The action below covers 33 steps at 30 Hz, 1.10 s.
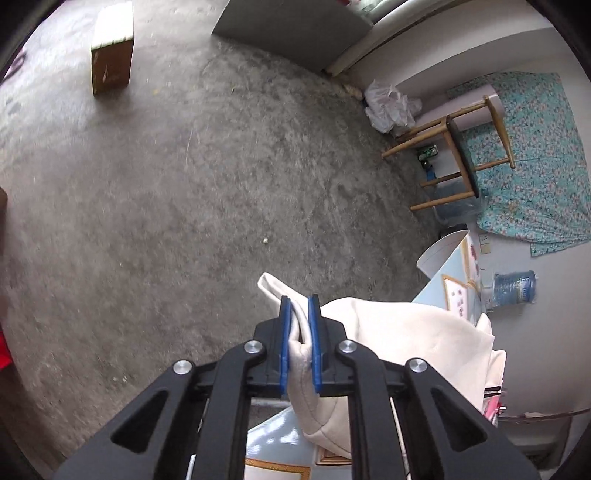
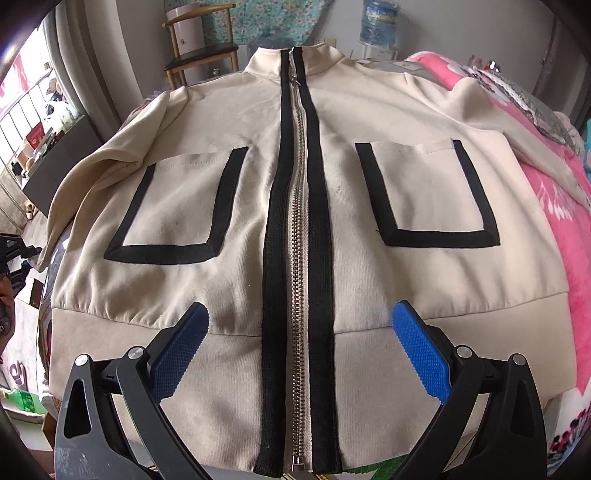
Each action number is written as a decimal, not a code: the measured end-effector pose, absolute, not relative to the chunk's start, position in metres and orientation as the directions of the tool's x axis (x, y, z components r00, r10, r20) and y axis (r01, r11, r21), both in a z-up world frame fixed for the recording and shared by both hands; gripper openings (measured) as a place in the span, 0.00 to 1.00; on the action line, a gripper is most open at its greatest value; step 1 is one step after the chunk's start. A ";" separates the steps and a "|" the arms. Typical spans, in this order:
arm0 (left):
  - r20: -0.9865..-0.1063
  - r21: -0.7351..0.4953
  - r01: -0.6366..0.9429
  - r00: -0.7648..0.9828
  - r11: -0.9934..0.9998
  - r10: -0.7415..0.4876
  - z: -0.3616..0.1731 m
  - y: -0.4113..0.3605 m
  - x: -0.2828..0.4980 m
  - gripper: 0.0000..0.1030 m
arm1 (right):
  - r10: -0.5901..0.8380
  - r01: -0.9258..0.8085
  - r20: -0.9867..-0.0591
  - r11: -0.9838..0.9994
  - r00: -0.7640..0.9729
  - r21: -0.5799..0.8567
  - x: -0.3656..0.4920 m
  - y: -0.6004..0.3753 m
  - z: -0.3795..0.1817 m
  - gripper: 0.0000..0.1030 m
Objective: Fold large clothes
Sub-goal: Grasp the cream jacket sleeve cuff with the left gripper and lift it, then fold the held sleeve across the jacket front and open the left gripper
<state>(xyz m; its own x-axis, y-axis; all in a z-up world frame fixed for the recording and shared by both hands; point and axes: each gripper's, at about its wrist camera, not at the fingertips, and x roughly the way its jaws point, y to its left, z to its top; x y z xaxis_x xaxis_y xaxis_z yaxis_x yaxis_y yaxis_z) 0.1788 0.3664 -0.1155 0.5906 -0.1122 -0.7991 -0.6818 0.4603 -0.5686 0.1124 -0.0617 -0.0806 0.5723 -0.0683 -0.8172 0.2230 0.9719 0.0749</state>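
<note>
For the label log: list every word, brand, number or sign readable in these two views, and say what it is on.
No text can be read in either view.
Water jug: label blurred.
Red box on the dark shelf at left: light marking too small to read.
White cylinder behind the chair: small dark mark, illegible.
Green packet at lower left: print blurred.
Cream jacket: no visible lettering.

Left wrist view: looks along the left tongs [image 1: 299,301], tipped out over the concrete floor [image 1: 166,192] towards the far wall; cloth close at the tips.
Right wrist view: faces up the cream jacket [image 2: 295,177] from its hem, very near, between the right tongs [image 2: 301,312].
Shared: jacket fabric, wooden chair [image 1: 448,147] [image 2: 201,55], blue water bottle [image 1: 515,288] [image 2: 378,22].
</note>
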 end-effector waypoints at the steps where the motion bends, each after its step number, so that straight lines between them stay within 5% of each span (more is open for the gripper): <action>1: -0.788 -0.568 -0.665 0.609 0.484 -0.089 -0.101 0.365 0.181 0.08 | -0.071 0.221 -0.813 0.973 0.577 0.072 0.112 -0.063 -0.079 0.93; 6: -0.682 -0.551 -0.516 0.731 0.656 0.002 0.016 0.330 0.212 0.08 | -0.084 0.218 -0.805 0.974 0.587 0.057 0.109 -0.070 -0.079 0.93; 11: -0.491 -0.584 -0.144 0.847 0.799 -0.206 0.148 0.222 0.262 0.08 | -0.109 0.257 -0.807 0.965 0.581 0.055 0.107 -0.087 -0.083 0.93; 14: -0.452 -0.547 0.084 0.808 0.833 -0.377 0.190 0.131 0.283 0.09 | -0.137 0.283 -0.816 0.959 0.561 0.034 0.109 -0.097 -0.086 0.93; 16: -0.478 -0.558 0.195 0.719 0.807 -0.505 0.189 0.075 0.294 0.11 | -0.167 0.286 -0.818 0.958 0.550 -0.003 0.112 -0.101 -0.088 0.93; 20: -0.547 -0.631 0.246 0.532 0.736 -0.647 0.146 0.011 0.303 0.57 | -0.172 0.271 -0.823 0.962 0.542 -0.022 0.116 -0.111 -0.092 0.93; 26: -0.648 -0.520 0.178 0.555 0.835 -0.522 0.094 0.011 0.272 0.68 | -0.171 0.204 -0.830 0.976 0.531 -0.071 0.123 -0.108 -0.097 0.93; 29: -0.706 -0.447 0.104 0.569 0.888 -0.422 0.062 0.026 0.248 0.72 | -0.043 0.222 -0.848 0.971 0.528 0.089 0.122 -0.130 -0.105 0.94; 33: -0.793 -0.317 0.018 0.544 0.948 -0.276 0.008 0.046 0.221 0.72 | -0.011 0.146 -0.846 0.986 0.532 0.078 0.125 -0.132 -0.105 0.95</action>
<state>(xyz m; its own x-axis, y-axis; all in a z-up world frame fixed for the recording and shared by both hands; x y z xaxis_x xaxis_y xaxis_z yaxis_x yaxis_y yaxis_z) 0.2206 0.0457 0.0084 0.5438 -0.2756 -0.7927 0.0177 0.9481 -0.3175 0.1245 -0.1322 -0.1051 0.5323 -0.0115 -0.8464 0.1457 0.9862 0.0783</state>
